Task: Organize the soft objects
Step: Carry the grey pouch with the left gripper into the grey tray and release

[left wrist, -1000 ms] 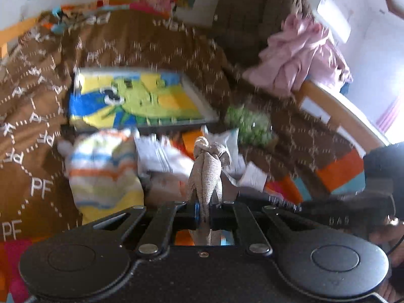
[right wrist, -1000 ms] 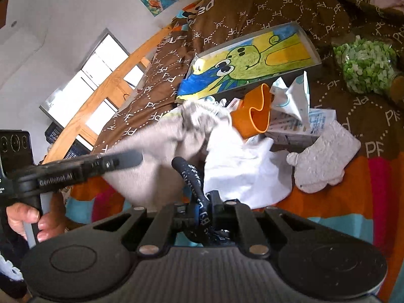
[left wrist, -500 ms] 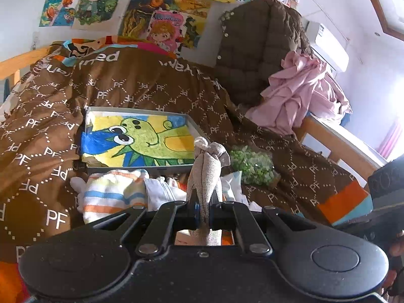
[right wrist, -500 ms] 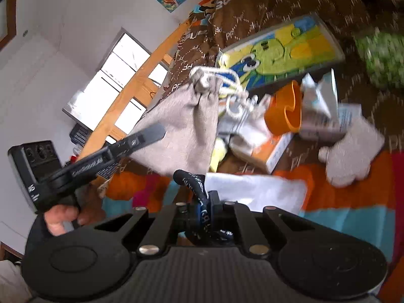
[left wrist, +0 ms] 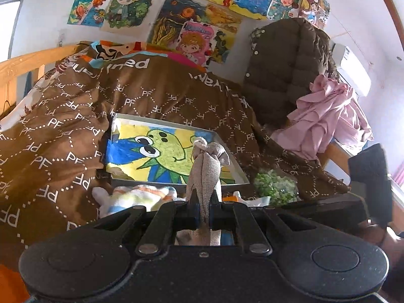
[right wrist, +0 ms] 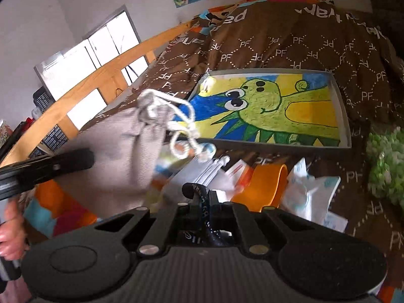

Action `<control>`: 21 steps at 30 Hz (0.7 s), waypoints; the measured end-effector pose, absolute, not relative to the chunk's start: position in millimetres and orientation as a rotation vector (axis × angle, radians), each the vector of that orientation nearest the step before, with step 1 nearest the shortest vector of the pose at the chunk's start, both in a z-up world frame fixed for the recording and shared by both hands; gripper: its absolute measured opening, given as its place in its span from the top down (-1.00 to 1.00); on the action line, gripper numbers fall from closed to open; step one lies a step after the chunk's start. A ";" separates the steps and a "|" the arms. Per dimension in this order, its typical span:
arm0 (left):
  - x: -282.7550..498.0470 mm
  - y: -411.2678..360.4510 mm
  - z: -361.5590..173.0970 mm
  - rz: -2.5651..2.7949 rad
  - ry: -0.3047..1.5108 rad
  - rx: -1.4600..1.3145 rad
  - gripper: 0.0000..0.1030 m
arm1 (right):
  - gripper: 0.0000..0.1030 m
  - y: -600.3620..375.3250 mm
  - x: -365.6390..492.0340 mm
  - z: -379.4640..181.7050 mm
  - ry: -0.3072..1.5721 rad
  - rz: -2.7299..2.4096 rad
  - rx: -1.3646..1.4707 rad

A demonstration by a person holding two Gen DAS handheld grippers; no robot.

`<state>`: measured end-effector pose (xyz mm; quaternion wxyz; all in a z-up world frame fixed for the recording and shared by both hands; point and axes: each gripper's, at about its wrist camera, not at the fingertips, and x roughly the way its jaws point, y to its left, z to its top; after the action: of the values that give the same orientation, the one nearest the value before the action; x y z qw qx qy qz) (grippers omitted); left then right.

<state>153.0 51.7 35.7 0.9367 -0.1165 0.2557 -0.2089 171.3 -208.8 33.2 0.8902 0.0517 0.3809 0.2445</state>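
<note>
My left gripper [left wrist: 204, 214] is shut on a grey drawstring pouch [left wrist: 207, 174] and holds it up above the bed. The pouch also shows in the right wrist view [right wrist: 121, 151], hanging at the left with its white cord loose. My right gripper [right wrist: 202, 209] is shut on a dark blue printed strap [right wrist: 202, 202]. A shallow tray with a green cartoon drawing [left wrist: 174, 151] lies on the brown quilt beyond both grippers; it also shows in the right wrist view [right wrist: 338, 116]. A striped soft toy [left wrist: 136, 197] lies just in front of the tray.
An orange cup [right wrist: 265, 186], white paper packs [right wrist: 310, 189] and a bag of green pieces [right wrist: 386, 166] lie in front of the tray. A pink garment [left wrist: 328, 123] and a brown padded coat [left wrist: 285, 68] hang at the right. A wooden bed rail [right wrist: 106, 75] runs at the left.
Both grippers have lifted and tilted up, so the tray and the wall posters come into view. The pouch has risen off the pile, held by the left gripper.
</note>
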 end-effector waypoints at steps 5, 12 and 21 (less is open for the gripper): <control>168.5 52.8 35.4 -0.420 0.496 -0.260 0.88 | 0.89 -207.2 185.7 28.8 0.724 0.484 0.047; 191.3 55.5 30.6 -0.405 0.476 -0.291 0.88 | 0.93 -211.8 211.1 29.9 0.608 0.454 0.031; 262.1 65.6 31.1 -0.350 0.387 -0.358 0.88 | 0.93 -208.8 266.1 51.1 0.487 0.467 0.162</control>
<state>262.1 65.6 31.1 0.9503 -0.1759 0.1904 -0.1722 266.1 -208.8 51.1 0.9405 0.0792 0.2384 0.2288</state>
